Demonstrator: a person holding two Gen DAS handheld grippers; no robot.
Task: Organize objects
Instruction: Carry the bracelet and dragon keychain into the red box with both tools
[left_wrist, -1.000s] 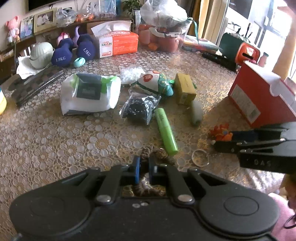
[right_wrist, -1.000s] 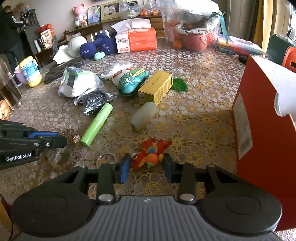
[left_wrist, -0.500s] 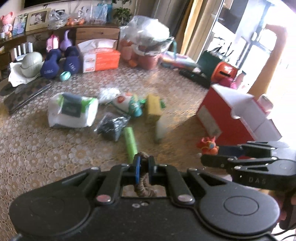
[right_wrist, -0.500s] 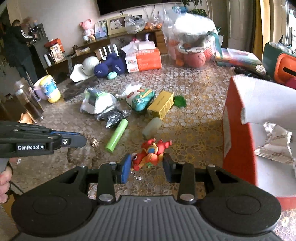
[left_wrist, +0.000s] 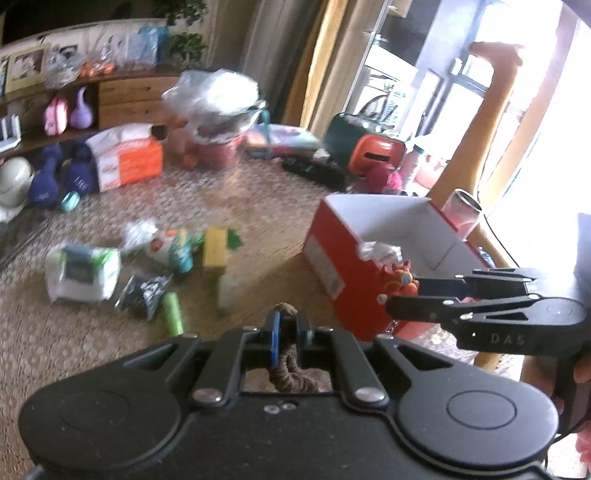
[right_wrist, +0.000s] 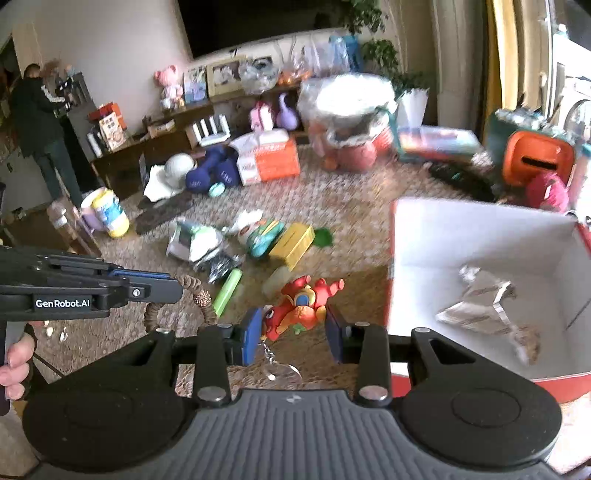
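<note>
Red toy: a red-and-orange figure keychain (right_wrist: 301, 304) held off the worktop between the blue pads of the right gripper (right_wrist: 291, 334), its chain and ring dangling below
Brown band: a coiled brown hair band (left_wrist: 286, 356) pinched in the left gripper (left_wrist: 287, 325), whose jaws are closed tight on it; the loop hangs beneath the fingers
Grippers together: side by side above the near edge of the worktop, right one next to the box
Red box: open red carton with white inside (right_wrist: 476, 236), at the right; a crumpled silvery wrapper (right_wrist: 480, 306) lies in it
Worktop: lace-patterned cloth (right_wrist: 351, 199) with a loose cluster left of the box
Cluster: green tube (right_wrist: 227, 291), yellow box (right_wrist: 293, 243), black packet (right_wrist: 221, 264), white wipes pack (right_wrist: 192, 243), colourful pouch (right_wrist: 260, 236), pale bottle (right_wrist: 275, 282)
Far side: orange tissue box (right_wrist: 269, 158), blue dumbbells (right_wrist: 210, 175)
Background: a person stands at far left (right_wrist: 37, 125)
</note>
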